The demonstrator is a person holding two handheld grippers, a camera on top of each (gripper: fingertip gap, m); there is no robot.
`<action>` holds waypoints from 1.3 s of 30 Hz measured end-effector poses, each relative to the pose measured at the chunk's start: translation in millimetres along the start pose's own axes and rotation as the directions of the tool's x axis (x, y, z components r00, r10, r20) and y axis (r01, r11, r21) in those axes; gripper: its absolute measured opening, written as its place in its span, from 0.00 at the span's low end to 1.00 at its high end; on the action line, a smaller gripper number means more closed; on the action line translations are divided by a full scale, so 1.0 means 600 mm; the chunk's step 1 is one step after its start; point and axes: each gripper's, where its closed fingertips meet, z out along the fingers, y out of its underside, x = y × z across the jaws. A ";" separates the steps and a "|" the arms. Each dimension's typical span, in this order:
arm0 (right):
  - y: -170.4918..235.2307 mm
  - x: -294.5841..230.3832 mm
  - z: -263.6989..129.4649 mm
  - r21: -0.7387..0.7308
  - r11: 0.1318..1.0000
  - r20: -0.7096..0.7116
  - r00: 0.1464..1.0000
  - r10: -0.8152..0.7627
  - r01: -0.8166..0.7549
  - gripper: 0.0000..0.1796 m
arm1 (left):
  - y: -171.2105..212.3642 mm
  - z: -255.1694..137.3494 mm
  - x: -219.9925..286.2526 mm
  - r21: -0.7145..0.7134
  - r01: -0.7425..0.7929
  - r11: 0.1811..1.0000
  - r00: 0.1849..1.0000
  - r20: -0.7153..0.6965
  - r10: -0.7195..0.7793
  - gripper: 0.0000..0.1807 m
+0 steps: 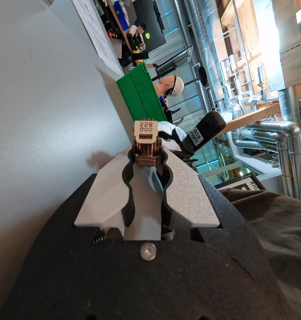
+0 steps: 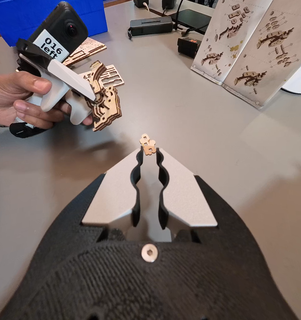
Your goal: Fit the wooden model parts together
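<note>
Left hand-held gripper [image 1: 147, 152] is clamped on the layered wooden model body [image 2: 104, 102], held up above the grey desk [image 2: 198, 138], a person's hand [image 2: 16, 100] round its grip. Right hand-held gripper [image 2: 149, 149] pinches a small flat wooden part [image 2: 147, 144] at its fingertips, well apart from the body. Punched wooden sheets [image 2: 87, 50] lie toward the desk's far edge by a blue bin [image 2: 42, 15]; an instruction leaflet [image 2: 250, 52] stands at the far right.

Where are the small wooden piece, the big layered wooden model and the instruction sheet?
small wooden piece [image 2: 147, 145], right wrist view, its flat face.
layered wooden model [image 2: 105, 103], right wrist view, its stacked edges.
instruction sheet [image 2: 260, 57], right wrist view, its right page.
</note>
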 end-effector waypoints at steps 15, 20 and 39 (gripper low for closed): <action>0.000 0.000 0.000 0.003 1.000 0.005 1.000 0.002 -0.002 0.07 | 0.001 0.000 -0.001 -0.001 0.015 1.000 1.000 -0.004 -0.015 0.14; 0.000 0.000 0.000 0.002 1.000 0.008 1.000 0.003 -0.003 0.07 | 0.001 0.000 -0.001 0.000 0.021 1.000 1.000 -0.005 -0.021 0.14; -0.021 -0.009 -0.008 0.070 0.997 0.011 0.999 -0.035 0.034 0.07 | 0.004 0.001 -0.003 -0.011 0.026 1.000 1.000 -0.002 -0.026 0.14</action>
